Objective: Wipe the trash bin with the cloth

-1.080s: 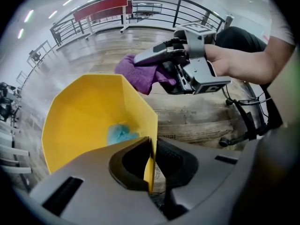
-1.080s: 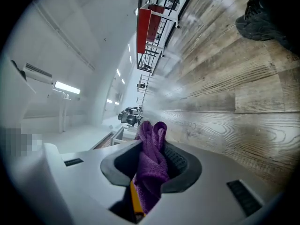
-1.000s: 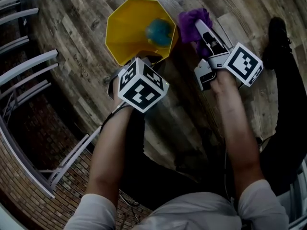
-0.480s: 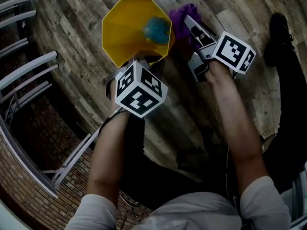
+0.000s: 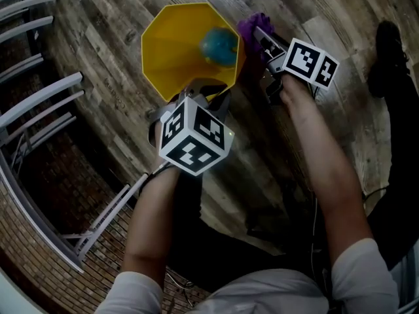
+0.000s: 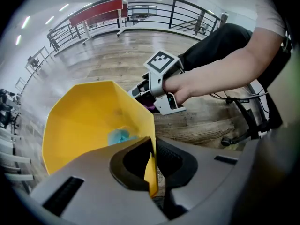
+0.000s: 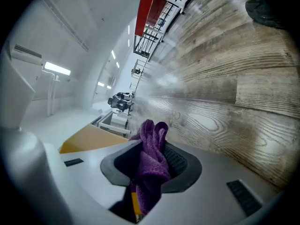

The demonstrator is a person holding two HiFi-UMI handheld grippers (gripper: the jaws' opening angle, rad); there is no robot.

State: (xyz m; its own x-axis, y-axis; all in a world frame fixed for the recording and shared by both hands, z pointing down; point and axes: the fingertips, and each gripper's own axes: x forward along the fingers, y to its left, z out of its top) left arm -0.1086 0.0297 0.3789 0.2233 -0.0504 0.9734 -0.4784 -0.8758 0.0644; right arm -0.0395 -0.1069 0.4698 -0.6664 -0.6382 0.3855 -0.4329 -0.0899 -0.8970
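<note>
Left tongs point(image 6: 153, 165) pinch bin point(image 6: 89, 121), right tongs point(image 7: 151, 170) cloth point(image 7: 152, 139)

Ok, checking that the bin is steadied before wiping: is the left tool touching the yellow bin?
Touching. The left gripper view shows the left tool shut on the wall of the yellow bin, one pad pressed on each side.

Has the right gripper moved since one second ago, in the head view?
Yes. Against the yellow trash bin, the right gripper has shifted up and left in the head view, bringing the purple cloth closer to the bin's right side.
</note>
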